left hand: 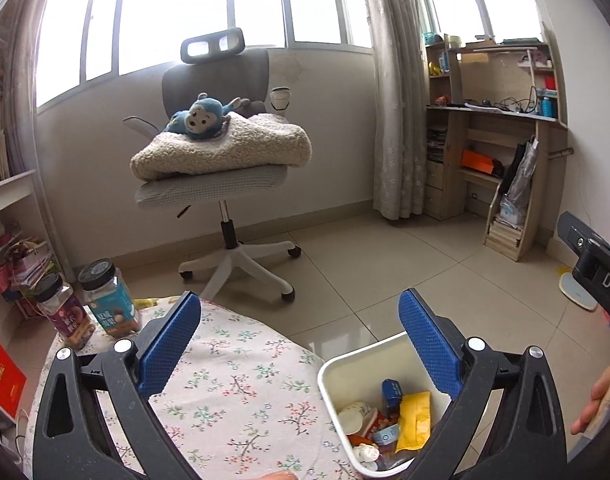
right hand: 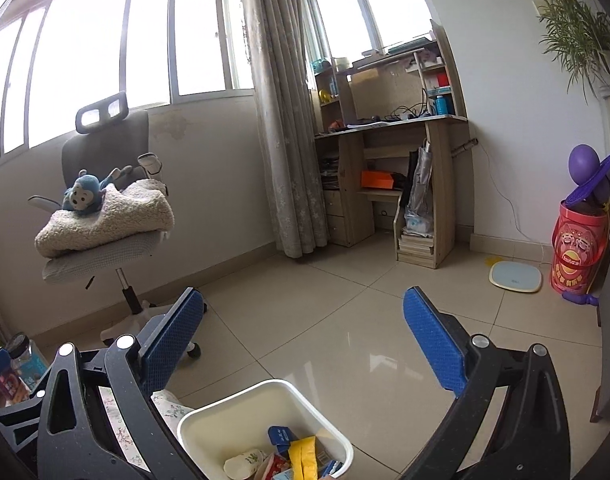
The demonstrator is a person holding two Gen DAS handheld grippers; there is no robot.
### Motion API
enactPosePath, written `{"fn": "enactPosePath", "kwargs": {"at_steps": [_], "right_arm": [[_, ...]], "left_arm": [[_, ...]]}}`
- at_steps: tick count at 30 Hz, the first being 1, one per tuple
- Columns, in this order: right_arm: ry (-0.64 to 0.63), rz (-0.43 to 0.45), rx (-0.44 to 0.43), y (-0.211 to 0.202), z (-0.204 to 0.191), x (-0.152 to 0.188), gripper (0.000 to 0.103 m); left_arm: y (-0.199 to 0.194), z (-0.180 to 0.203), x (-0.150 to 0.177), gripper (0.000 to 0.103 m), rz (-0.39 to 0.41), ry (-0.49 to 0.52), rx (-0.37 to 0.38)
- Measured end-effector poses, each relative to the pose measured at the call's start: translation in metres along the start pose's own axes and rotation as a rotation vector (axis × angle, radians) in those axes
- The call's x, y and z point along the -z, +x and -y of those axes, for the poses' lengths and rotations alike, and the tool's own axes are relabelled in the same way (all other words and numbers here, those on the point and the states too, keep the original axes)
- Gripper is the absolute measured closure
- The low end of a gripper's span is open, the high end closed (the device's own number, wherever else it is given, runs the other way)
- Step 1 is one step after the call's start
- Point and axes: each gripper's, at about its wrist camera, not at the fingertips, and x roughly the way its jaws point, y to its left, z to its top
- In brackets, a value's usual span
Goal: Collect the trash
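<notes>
The trash [left hand: 389,424] lies in a white plastic bin [left hand: 337,364] standing on the tiled floor [left hand: 385,264], just right of a round bench [left hand: 233,380] covered with a floral cloth. In the bin a yellow packet [left hand: 415,416] lies over the other wrappers, with a small blue carton [left hand: 391,392] behind it and a white crumpled wrapper [left hand: 355,414] to its left; the carton carries white characters too small to read. Red and orange wrappers lie beneath them, their print unreadable.

On the far left of the bench stand two clear jars with black lids: one with a purple label [left hand: 65,316] and one with a teal label [left hand: 109,304], both printed in Chinese characters I cannot make out. A red box [left hand: 1,376] with gold writing sits low at the left. At the far right of the room a red cylindrical tin [right hand: 577,252] bears a round logo, illegible at this size.

The left tool [left hand: 301,320] is spread wide with nothing between its blue pads, over the edge of the bench and the bin. The right tool [right hand: 305,316] is likewise wide apart and empty, above the bin. Its black body shows at the right edge of the left wrist view, with the letters "DA" on it.
</notes>
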Motion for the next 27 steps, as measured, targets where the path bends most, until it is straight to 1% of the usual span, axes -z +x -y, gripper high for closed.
{"fn": "enactPosePath", "kwargs": {"at_steps": [3,5,6,9,12,18,22,27], "right_arm": [[0.025,-0.056,-0.047,-0.004,-0.016,0.004,0.007],[0.023,-0.079,-0.086,-0.008,-0.031,0.008,0.007],[0.012,-0.083,-0.097,-0.010,-0.040,0.011,0.007],[-0.046,-0.091,-0.128,-0.016,-0.071,0.022,0.007],[-0.102,-0.119,-0.165,-0.017,-0.100,0.033,0.007],[-0.180,-0.161,-0.224,-0.018,-0.149,0.052,0.007],[-0.212,-0.171,-0.256,-0.021,-0.174,0.062,0.007],[-0.241,-0.206,-0.306,-0.021,-0.202,0.075,0.007]], "left_arm": [[-0.011,-0.030,0.002,0.007,-0.003,-0.045,-0.029],[-0.016,-0.047,0.004,0.007,-0.004,-0.061,-0.072],[-0.018,-0.056,0.005,0.007,-0.012,-0.067,-0.085],[-0.016,-0.085,0.011,0.007,-0.062,-0.111,-0.090],[-0.017,-0.114,0.021,0.007,-0.076,-0.167,-0.126],[-0.012,-0.151,0.040,0.007,-0.135,-0.199,-0.180],[-0.010,-0.176,0.050,0.007,-0.160,-0.226,-0.220],[-0.011,-0.206,0.060,0.007,-0.190,-0.262,-0.267]]}}
